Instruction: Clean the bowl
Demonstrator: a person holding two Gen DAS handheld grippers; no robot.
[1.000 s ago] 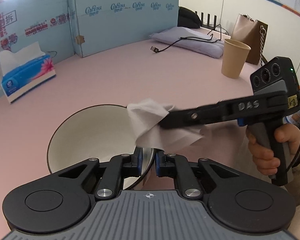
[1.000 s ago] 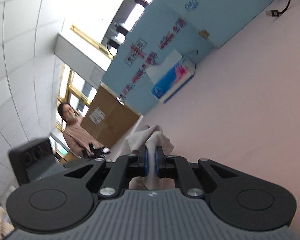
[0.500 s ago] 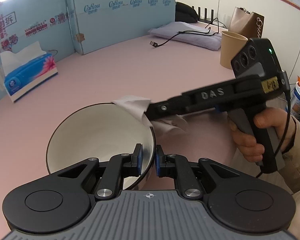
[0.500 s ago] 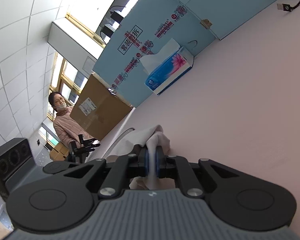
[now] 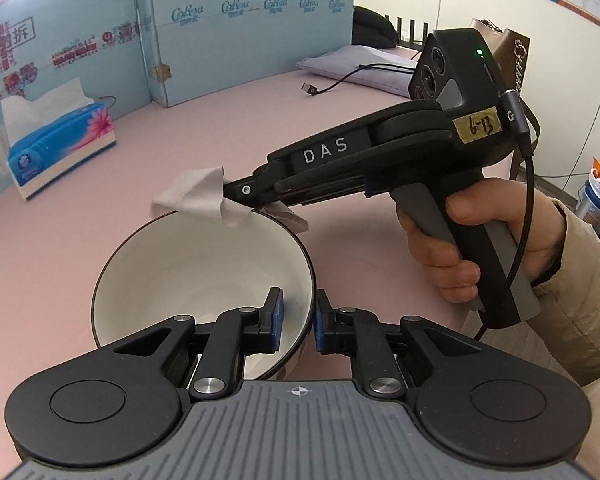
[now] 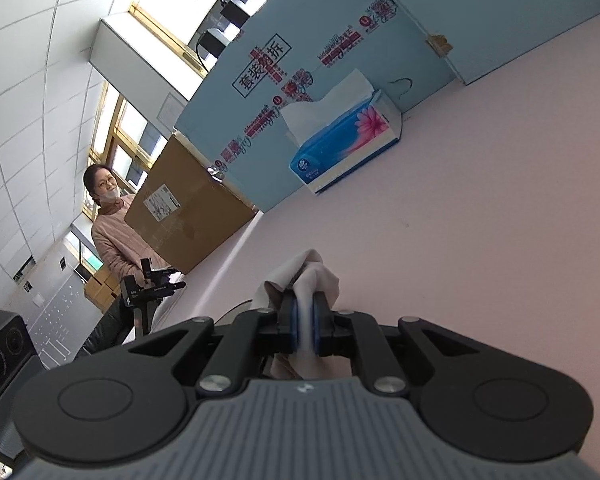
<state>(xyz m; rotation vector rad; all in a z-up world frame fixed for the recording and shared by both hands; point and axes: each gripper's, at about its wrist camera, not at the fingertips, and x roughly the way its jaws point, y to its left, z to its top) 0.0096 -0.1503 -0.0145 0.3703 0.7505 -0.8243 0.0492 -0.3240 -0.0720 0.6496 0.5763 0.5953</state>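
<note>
A white bowl (image 5: 188,264) with a dark rim stands tilted on the pink table (image 5: 228,120). My left gripper (image 5: 298,320) is shut on its near rim, one pad inside and one outside, and its jaws are opening slightly. A person's hand (image 5: 452,252) holds my right gripper (image 5: 236,190), which reaches in from the right and is shut on a crumpled white tissue (image 5: 196,194). The tissue lies over the bowl's far rim. In the right wrist view the tissue (image 6: 312,270) bulges out of the shut right gripper (image 6: 304,320); the bowl is hidden there.
A blue tissue box (image 5: 60,144) stands at the left by light-blue foam boards (image 5: 240,24). A cable (image 5: 340,82) and a pillow (image 5: 364,68) lie at the back. A bystander (image 6: 116,224) stands beyond the table's edge, next to a cardboard box (image 6: 188,208).
The right gripper has carried the tissue from the bowl's right rim to its far rim, and its handle has swung nearer. The left gripper stays on the bowl's rim, its pads a little wider.
</note>
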